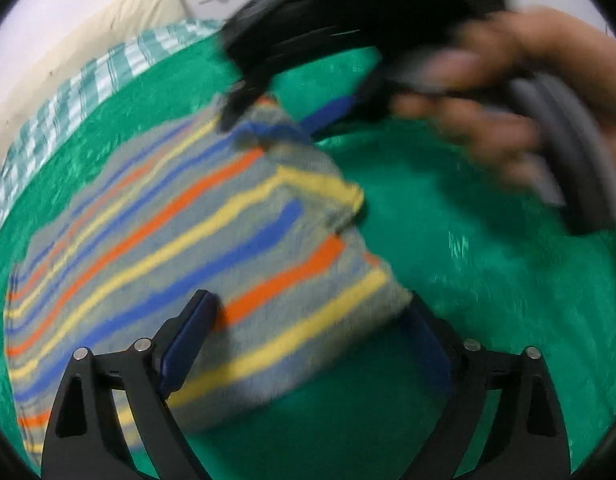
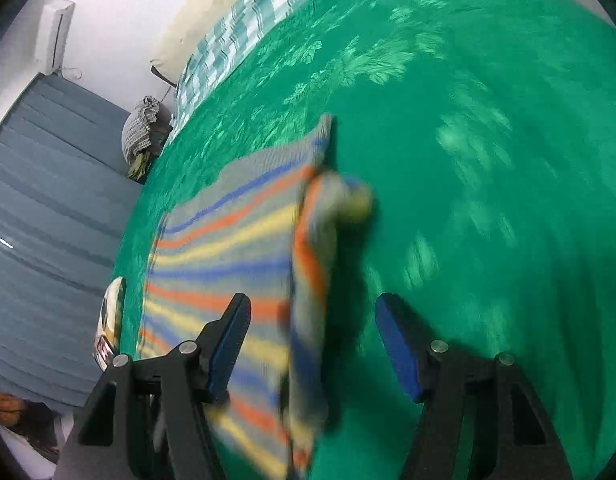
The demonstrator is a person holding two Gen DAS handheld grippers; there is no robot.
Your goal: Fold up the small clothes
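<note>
A small grey garment (image 1: 180, 232) with orange, yellow and blue stripes lies on the green bedspread (image 1: 487, 280). My left gripper (image 1: 311, 320) is open over its near right corner, with the cloth between and under the fingers. In the left wrist view my right gripper (image 1: 327, 114), blurred by motion, hangs over the far end of the garment with the hand behind it. In the right wrist view the garment (image 2: 228, 240) has its right edge folded over, and my right gripper (image 2: 311, 320) is open just above that fold.
A green checked sheet (image 2: 244, 28) runs along the bed's far side by a cream wall. Grey-blue curtains (image 2: 48, 200) hang at the left, with a bundle of cloth (image 2: 140, 132) beside the bed. The bedspread extends to the right.
</note>
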